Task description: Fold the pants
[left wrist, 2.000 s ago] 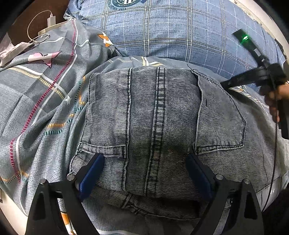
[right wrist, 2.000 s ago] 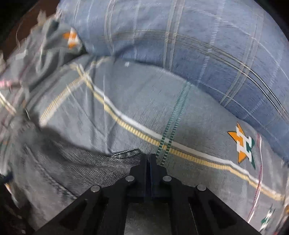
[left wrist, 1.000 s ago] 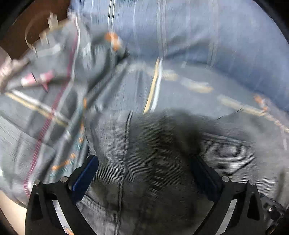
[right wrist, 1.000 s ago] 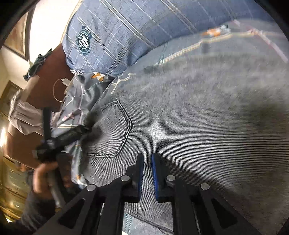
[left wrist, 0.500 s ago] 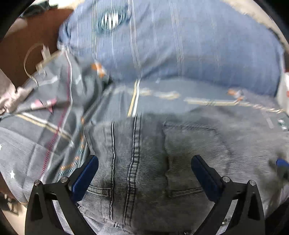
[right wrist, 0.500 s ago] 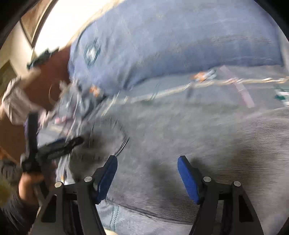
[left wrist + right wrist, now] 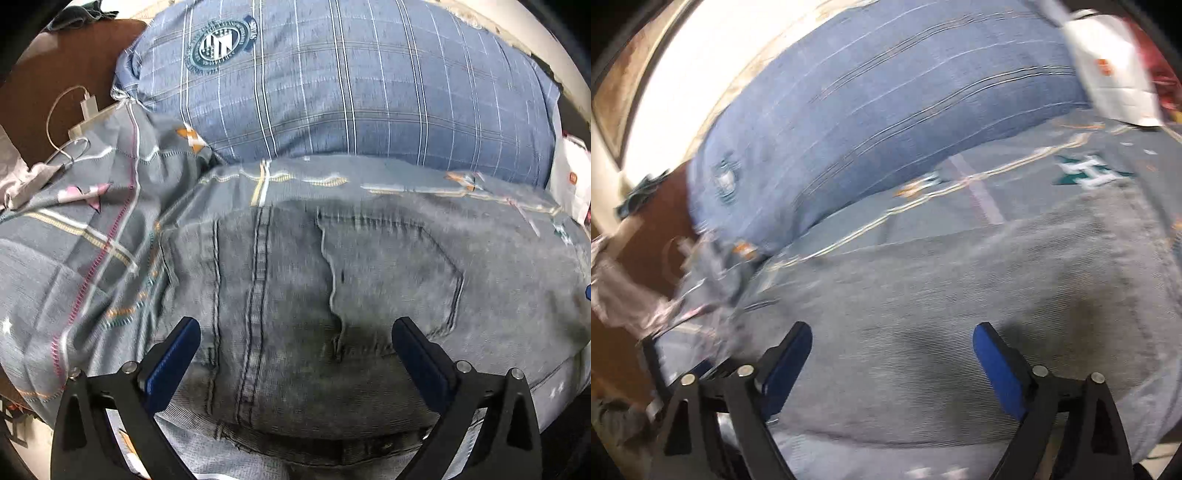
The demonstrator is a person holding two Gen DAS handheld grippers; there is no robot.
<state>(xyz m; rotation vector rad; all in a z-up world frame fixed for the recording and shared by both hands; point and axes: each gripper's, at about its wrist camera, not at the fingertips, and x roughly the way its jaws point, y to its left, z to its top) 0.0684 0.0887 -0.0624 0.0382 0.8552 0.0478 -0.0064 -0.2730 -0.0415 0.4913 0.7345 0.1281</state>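
Observation:
Grey denim pants lie folded on the bed, seat side up with a back pocket showing. My left gripper is open and empty, held just above the near part of the pants. In the right wrist view the pants fill the lower half, blurred. My right gripper is open and empty above the denim. A blue tip of the right gripper shows at the right edge of the left wrist view.
A blue plaid pillow lies behind the pants on a grey patterned bedsheet. A white charger and cable lie at the far left on a brown surface. A white bag stands at the far right.
My right gripper, shut two seconds ago, has opened wide over the pants. Both grippers have drawn back, so more of the pillow and the folded pants now shows.

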